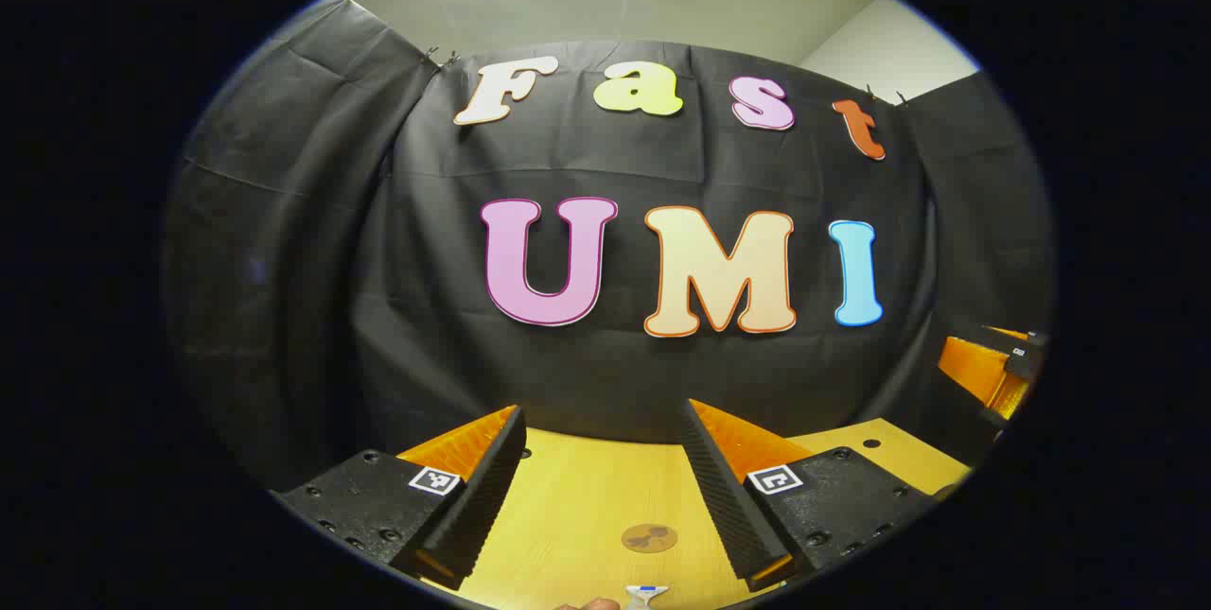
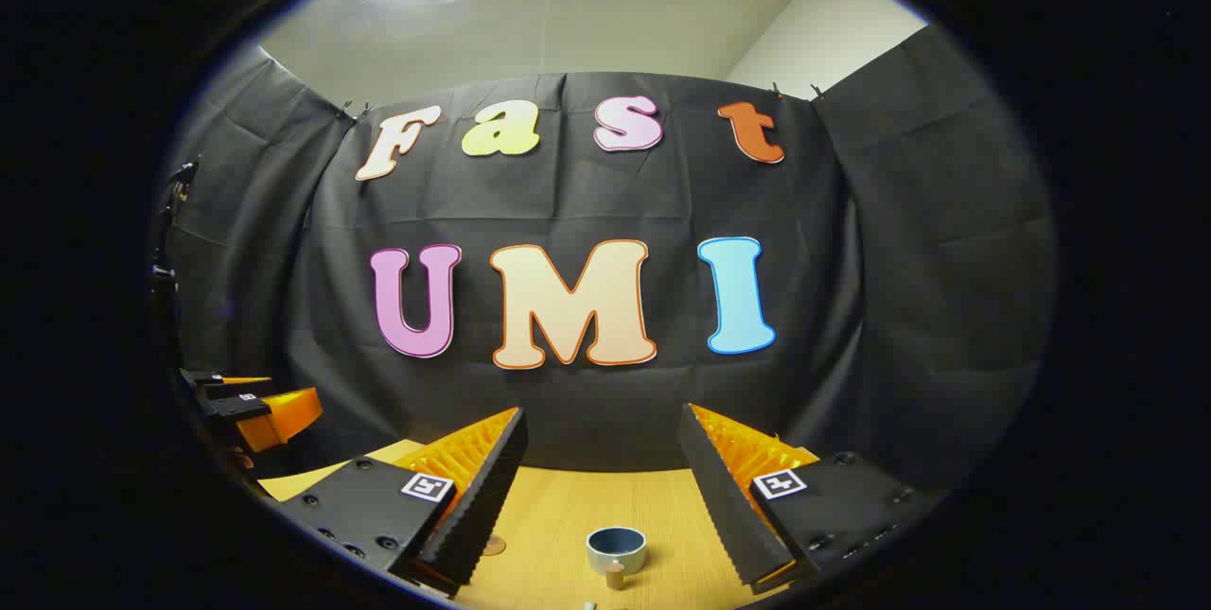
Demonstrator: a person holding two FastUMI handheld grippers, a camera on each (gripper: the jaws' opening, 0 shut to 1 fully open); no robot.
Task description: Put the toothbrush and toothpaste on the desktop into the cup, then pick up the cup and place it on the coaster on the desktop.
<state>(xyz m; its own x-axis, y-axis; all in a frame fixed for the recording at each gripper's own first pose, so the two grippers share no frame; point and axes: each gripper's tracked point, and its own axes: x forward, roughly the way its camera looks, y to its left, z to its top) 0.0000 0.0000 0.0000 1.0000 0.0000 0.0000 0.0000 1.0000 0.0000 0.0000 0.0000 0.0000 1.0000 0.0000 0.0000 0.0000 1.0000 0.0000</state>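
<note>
In the left gripper view the left tongs (image 1: pixel 605 468) stand wide and empty above the wooden surface (image 1: pixel 568 506); at the bottom edge a small white tip (image 1: pixel 647 597), perhaps the toothpaste, peeks in, with the round coaster (image 1: pixel 649 537) beyond it. In the right gripper view the right tongs (image 2: pixel 601 478), also wide and empty, frame the cup (image 2: pixel 616 549) at lower centre. The likely risk: descending blind onto items hidden at the frame's bottom edge, knocking the cup.

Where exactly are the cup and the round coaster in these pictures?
cup (image 2: pixel 616 549): right gripper view, on its front wall below the rim.
coaster (image 1: pixel 649 537): left gripper view, on the middle of its flat top.
</note>
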